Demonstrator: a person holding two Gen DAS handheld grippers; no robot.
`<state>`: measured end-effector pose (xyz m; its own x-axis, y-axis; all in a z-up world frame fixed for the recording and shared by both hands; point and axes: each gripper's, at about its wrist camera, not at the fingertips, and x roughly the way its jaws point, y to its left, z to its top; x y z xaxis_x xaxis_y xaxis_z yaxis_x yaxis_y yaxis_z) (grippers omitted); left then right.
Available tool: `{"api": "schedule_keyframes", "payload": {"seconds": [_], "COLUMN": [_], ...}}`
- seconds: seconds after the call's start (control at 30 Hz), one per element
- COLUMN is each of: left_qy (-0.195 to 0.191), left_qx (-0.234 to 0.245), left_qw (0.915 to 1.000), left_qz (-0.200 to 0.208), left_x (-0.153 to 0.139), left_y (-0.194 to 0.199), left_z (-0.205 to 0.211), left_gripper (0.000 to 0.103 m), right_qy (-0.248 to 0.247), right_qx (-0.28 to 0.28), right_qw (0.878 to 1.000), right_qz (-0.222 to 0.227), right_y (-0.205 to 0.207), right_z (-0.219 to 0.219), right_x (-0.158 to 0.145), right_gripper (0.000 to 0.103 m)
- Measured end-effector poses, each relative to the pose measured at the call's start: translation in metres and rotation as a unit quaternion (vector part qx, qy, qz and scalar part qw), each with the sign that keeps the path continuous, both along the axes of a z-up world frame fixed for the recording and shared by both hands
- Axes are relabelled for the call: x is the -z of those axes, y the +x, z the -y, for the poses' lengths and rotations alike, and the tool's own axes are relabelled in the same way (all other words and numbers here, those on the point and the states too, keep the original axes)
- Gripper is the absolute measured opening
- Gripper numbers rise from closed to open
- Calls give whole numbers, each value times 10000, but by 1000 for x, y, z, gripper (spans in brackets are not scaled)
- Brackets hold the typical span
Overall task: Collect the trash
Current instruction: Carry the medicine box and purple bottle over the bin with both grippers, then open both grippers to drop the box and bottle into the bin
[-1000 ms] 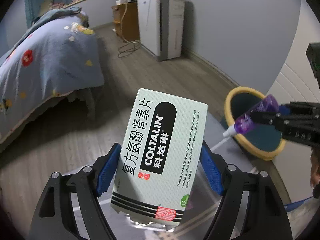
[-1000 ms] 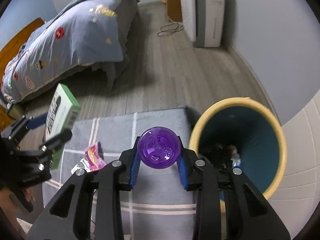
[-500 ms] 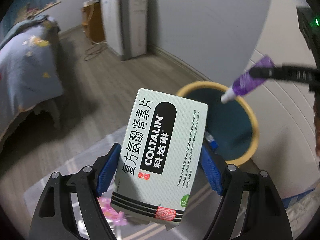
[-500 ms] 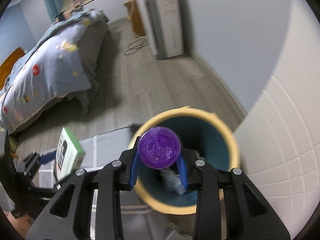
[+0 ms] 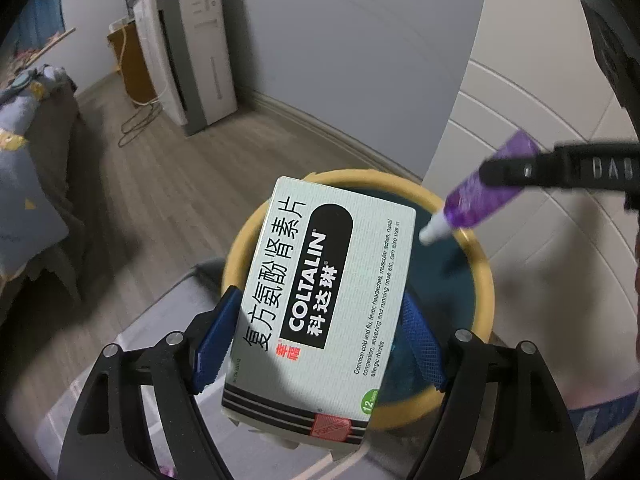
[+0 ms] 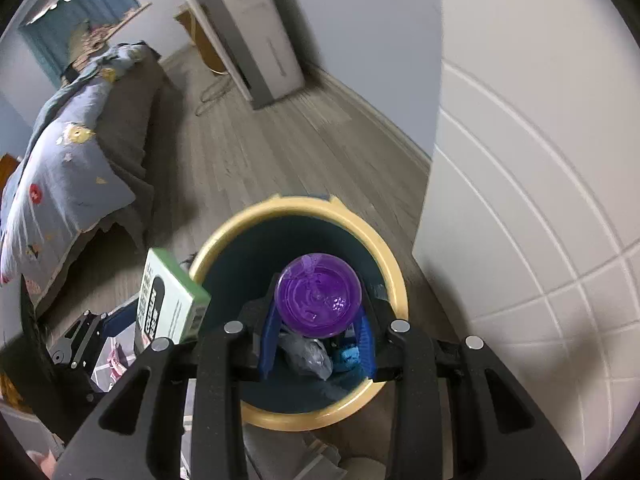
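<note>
My left gripper (image 5: 320,340) is shut on a pale green COLTALIN medicine box (image 5: 324,304), held upright over the near rim of a round bin (image 5: 486,280) with a yellow rim and dark teal inside. My right gripper (image 6: 318,332) is shut on a purple bottle (image 6: 318,294) with a white tip, hanging above the open bin (image 6: 298,204). The left wrist view shows that bottle (image 5: 480,196) slanting down over the bin's far side. In the right wrist view the box (image 6: 168,300) stands at the bin's left rim. Crumpled plastic and blue scraps (image 6: 308,354) lie inside the bin.
A white tiled wall (image 6: 540,200) rises right of the bin. A bed with a blue quilt (image 6: 64,168) stands to the left, a white appliance (image 5: 192,52) by the far wall. A grey checked mat (image 5: 132,364) with a pink wrapper (image 6: 114,360) lies beside the bin.
Both grippers have swung from over the grey mat towards the bin with their loads. The bottle now hangs over the bin's opening and the box over its rim. Neither grip changed.
</note>
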<state>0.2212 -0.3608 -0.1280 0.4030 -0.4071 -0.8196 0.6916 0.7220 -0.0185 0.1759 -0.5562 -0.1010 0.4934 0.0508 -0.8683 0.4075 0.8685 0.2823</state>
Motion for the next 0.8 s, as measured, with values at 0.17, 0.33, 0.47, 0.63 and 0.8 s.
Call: {"api": "schedule_keyframes", "payload": {"seconds": [0.17,0.33,0.47,0.63,0.8], "left_qy": [-8,-53,-222,-338,-317], "left_qx": [-113,-413,-586,-828,-916], "left_qw": [9998,9981,9967,9939,9945], "left_qz": [-152,-446,-506,-648,-400], "left_x": [15,28,29,32,26], "left_y": [6,23,34,41,44], "left_z": [11,10,5,-7,-17], "left_gripper": [78,78,78,79,88], "right_qy": [75,118,79,63,57], "right_qx": [-10,-2,-138,-229,-310], "right_qw": [9998,9995,9990,9986,9981], "right_qz": [-198,-294,-412,-467,-534], "right_y": [2,2,5,9,13], "right_z": [0,1,-6,-10,-16], "right_x": [16,23,29,33,38], "right_gripper": [32,32,32,32,32]}}
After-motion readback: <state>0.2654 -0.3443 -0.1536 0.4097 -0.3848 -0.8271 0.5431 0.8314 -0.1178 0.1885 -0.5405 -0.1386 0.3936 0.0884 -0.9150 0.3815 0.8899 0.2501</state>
